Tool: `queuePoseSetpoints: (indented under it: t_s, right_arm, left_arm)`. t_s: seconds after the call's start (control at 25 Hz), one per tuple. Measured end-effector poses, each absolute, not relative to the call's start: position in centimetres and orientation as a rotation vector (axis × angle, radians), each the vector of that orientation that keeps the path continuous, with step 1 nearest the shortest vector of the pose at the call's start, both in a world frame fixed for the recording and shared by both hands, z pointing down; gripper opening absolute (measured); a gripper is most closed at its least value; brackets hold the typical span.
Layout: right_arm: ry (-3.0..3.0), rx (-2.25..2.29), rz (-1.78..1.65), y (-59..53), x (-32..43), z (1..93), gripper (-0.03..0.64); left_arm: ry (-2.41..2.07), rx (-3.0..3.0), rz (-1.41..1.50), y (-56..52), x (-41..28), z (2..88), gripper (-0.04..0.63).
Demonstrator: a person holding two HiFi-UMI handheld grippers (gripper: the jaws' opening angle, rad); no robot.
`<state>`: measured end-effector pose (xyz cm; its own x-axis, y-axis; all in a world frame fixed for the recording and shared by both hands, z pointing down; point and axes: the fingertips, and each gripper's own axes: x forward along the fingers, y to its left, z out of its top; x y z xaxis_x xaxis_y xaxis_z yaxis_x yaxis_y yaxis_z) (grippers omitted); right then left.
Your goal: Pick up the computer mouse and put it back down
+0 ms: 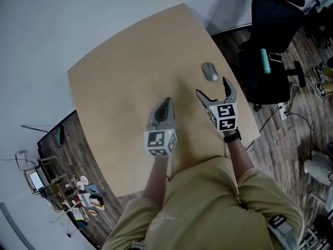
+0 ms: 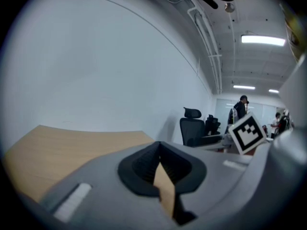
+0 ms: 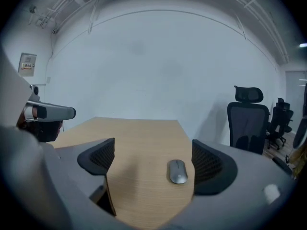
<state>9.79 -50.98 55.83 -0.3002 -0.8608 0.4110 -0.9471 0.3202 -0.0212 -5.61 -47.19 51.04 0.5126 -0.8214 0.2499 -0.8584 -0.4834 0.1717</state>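
Note:
A grey computer mouse (image 1: pixel 210 71) lies on the light wooden table (image 1: pixel 135 61) near its right edge. In the right gripper view the mouse (image 3: pixel 178 171) rests on the tabletop a little ahead of the jaws, nearer the right pad. My right gripper (image 1: pixel 215 91) hovers just short of it, jaws spread wide with nothing between them. My left gripper (image 1: pixel 165 107) is at the table's middle front, its pads pressed together on nothing. In the left gripper view the closed pads (image 2: pixel 160 166) point over the bare tabletop.
A black office chair (image 1: pixel 270 46) stands close to the table's right edge, with cables on the wooden floor (image 1: pixel 291 124) beyond. Clutter sits on the floor at lower left (image 1: pixel 78 191). A white wall runs behind the table.

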Motion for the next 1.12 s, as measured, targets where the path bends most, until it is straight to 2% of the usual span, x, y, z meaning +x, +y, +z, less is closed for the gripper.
queuePoseSetpoints:
  t_s: [0.16, 0.68, 1.12]
  right_arm:
    - [-2.241, 1.581, 0.446, -53.0, 11.7, 57.9, 0.472]
    - [-2.115, 1.480, 0.586, -58.2, 14.5, 67.3, 0.432]
    - [-1.983, 1.477, 0.767, -63.4, 15.8, 75.2, 0.400]
  left_arm:
    - [-1.346, 2.521, 0.204, -48.7, -3.6, 52.0, 0.002]
    - [-1.256, 2.542, 0.328, -52.2, 0.0, 57.4, 0.002]
    - [-1.241, 2.458, 0.386, -53.8, -0.2, 62.0, 0.002]
